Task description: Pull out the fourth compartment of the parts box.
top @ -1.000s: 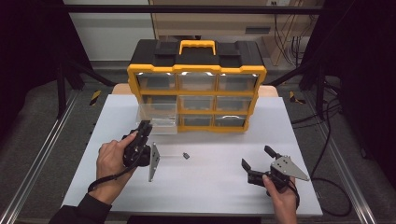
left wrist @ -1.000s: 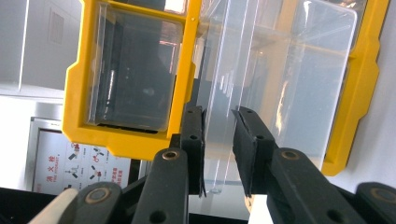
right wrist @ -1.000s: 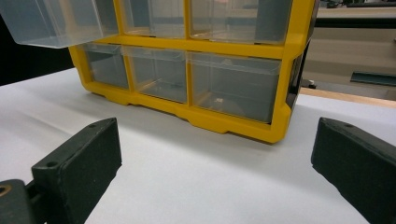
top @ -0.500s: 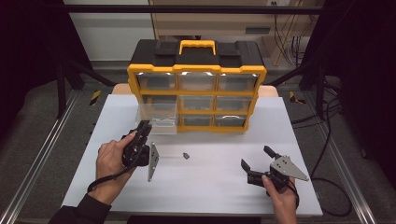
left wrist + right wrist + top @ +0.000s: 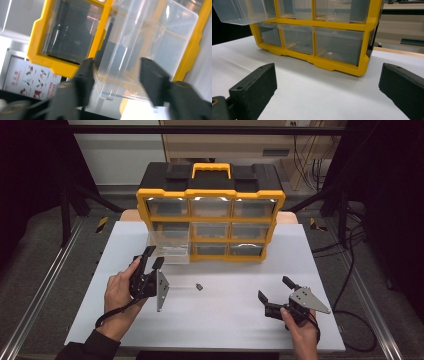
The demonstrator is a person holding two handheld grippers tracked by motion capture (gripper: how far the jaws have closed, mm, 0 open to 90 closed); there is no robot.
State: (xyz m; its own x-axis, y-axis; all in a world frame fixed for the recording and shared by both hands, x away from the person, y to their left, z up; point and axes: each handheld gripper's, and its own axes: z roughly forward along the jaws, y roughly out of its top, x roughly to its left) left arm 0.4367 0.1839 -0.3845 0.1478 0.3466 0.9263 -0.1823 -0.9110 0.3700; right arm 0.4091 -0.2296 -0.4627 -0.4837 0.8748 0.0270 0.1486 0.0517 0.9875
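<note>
The person's left gripper (image 5: 151, 259) is up at the front of the yellow organiser (image 5: 210, 215), close to the clear drawer (image 5: 169, 246) that sticks out from the left column of the middle row. Seen along that gripper, its 2 black jaws stand apart with the drawer's front edge (image 5: 117, 82) between them; I cannot tell from here whether either jaw touches the plastic. The gripper is rolled over on its side, its grey plate hanging down towards the table (image 5: 220, 320).

The right gripper (image 5: 274, 295) sits low over the white table near the front right, well apart from the organiser, jaws spread wide with nothing between them. Its own view looks straight at the organiser's bottom row (image 5: 312, 37) of 3 closed drawers.

A small dark part (image 5: 199, 287) lies on the table between the 2 grippers, nearer the left one.
</note>
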